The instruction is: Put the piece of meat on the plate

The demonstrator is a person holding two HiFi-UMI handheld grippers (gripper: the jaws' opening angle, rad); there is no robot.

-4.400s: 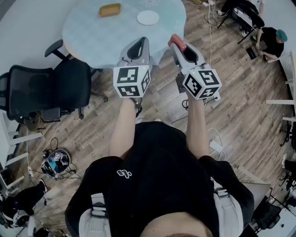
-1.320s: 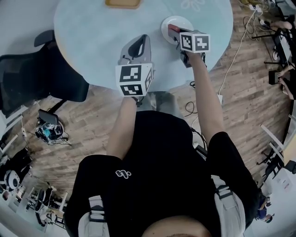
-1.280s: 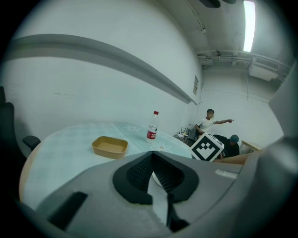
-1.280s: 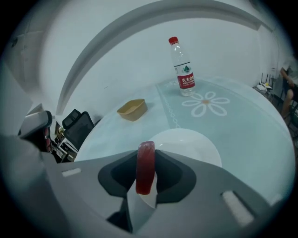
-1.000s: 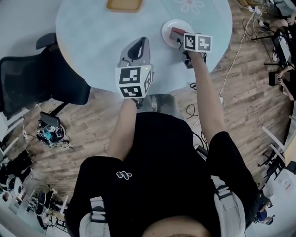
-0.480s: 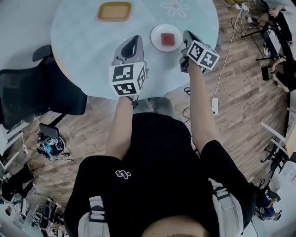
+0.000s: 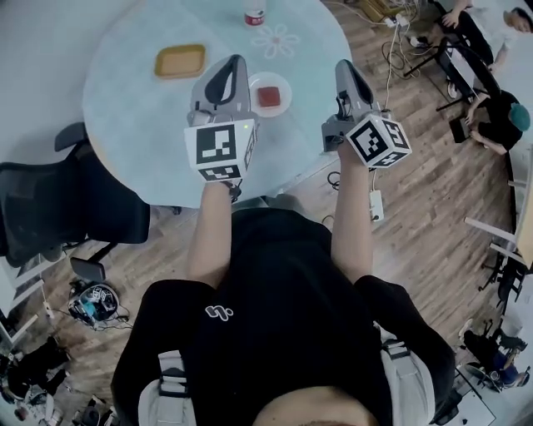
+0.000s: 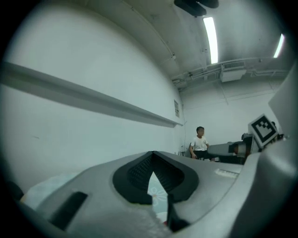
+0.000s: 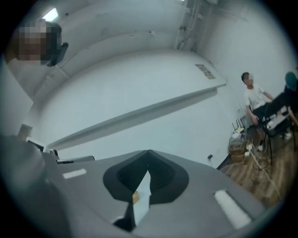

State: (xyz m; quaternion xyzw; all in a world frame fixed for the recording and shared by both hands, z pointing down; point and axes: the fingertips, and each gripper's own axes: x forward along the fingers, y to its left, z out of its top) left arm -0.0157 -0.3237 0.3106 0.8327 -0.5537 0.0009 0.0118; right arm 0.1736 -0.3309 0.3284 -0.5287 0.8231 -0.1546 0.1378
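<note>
- The meat [image 7: 268,96] is lying on the plate [image 7: 286,93], which is sitting on the round counter [image 7: 141,108]. Neither claw is touching it.
- The left claw [image 7: 234,63] is hanging just left of the plate, and its body is covering the plate's left rim in the head view. Its jaws are pressing together at the tips, with nothing between them.
- The right claw [image 7: 345,66] is hanging apart from the plate on the other side, by the counter's right edge. Its jaws are also meeting at the tips, pinching nothing.
- Both gripper views are facing walls and ceiling. Only a thin sliver of what lies below is showing through the gap behind each pair of tips, too narrow to read with certainty.
- A tray [image 7: 180,60] is sitting on the counter well left of the plate.
- A small container [image 7: 254,15] is standing at the far side, cut off by the picture's top edge and too small to identify.
</note>
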